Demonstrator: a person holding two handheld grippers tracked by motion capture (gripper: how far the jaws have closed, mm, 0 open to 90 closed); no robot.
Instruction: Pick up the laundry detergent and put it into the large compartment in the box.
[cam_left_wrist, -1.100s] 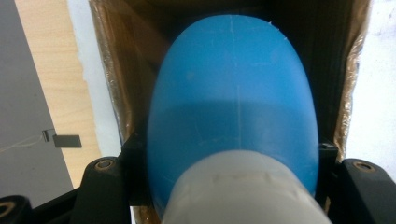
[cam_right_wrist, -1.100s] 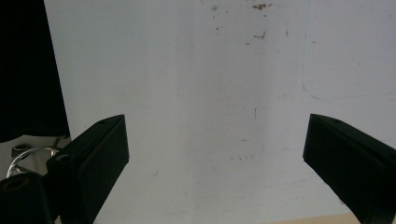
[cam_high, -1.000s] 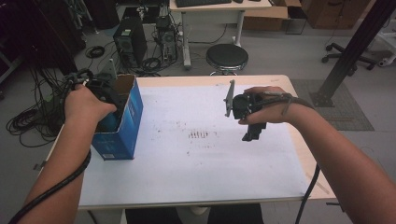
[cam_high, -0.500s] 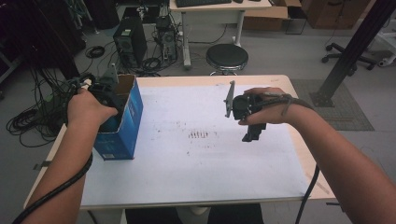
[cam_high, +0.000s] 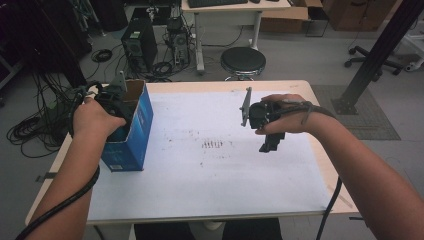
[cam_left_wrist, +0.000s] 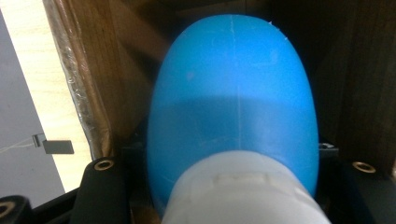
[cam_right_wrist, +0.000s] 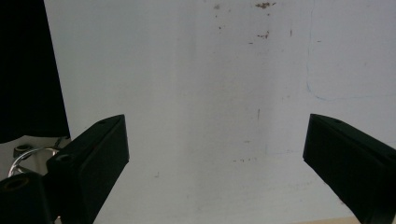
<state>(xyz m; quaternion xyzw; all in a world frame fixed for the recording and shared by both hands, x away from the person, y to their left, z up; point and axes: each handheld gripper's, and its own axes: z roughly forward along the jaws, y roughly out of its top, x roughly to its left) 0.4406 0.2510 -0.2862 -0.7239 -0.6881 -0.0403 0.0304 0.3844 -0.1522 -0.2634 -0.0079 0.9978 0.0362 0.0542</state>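
Observation:
An open blue cardboard box (cam_high: 134, 131) stands near the table's left edge. My left gripper (cam_high: 116, 106) reaches down into it, under the person's left hand. In the left gripper view the black jaws sit on either side of a smooth blue rounded object (cam_left_wrist: 233, 102) with a white part (cam_left_wrist: 243, 196) at its near end, brown box walls around it. The left gripper (cam_left_wrist: 233, 179) is shut on this object. My right gripper (cam_high: 270, 144) hangs over the white sheet (cam_high: 210, 170) right of centre, pointing down. The right gripper (cam_right_wrist: 215, 158) stands open, with only the stained sheet between its jaws.
The white sheet covers most of the wooden table (cam_high: 320, 165). Behind the table stand a black stool (cam_high: 243, 61), a computer tower (cam_high: 136, 46) and a desk (cam_high: 225, 10). Cables (cam_high: 30, 127) lie on the floor at left. A black post (cam_high: 380, 50) rises at right.
The left hand has shifted very slightly at the box. The right hand and its gripper have kept still.

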